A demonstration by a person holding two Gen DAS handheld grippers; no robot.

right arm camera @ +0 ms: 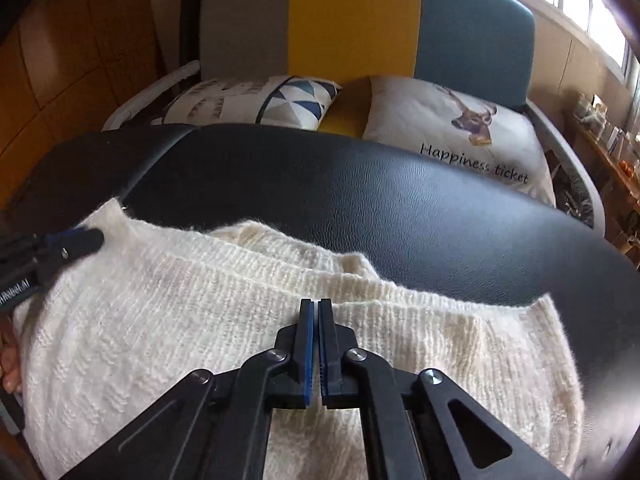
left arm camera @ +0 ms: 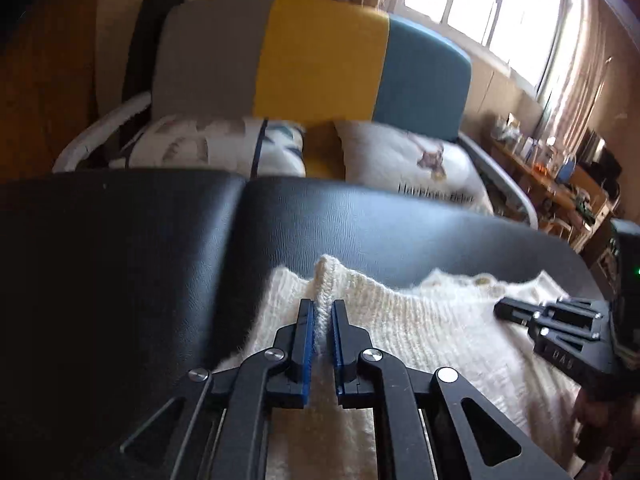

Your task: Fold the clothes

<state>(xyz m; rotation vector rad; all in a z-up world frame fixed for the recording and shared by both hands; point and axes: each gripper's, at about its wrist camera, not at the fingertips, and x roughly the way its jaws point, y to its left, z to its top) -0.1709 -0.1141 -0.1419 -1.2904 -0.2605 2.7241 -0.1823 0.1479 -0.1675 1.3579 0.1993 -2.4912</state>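
Behind the black padded counter (right arm camera: 400, 208) stands a sofa with cushions. On the counter lies a cream knit sweater (right arm camera: 200, 320). The left gripper (left arm camera: 322, 308) has its fingers clamped on a raised ridge of the sweater's far edge; the right gripper (right arm camera: 316, 304) shows fingers together, seemingly pinching knit. Both likely lift next, carrying the edge over evenly.

The sweater (right arm camera: 240, 320) runs off the bottom edge in both views, part hidden under the gripper frames. The shelf (left arm camera: 560, 184) clutter is too small to tell. A hand (right arm camera: 10, 364) is cut by the left edge
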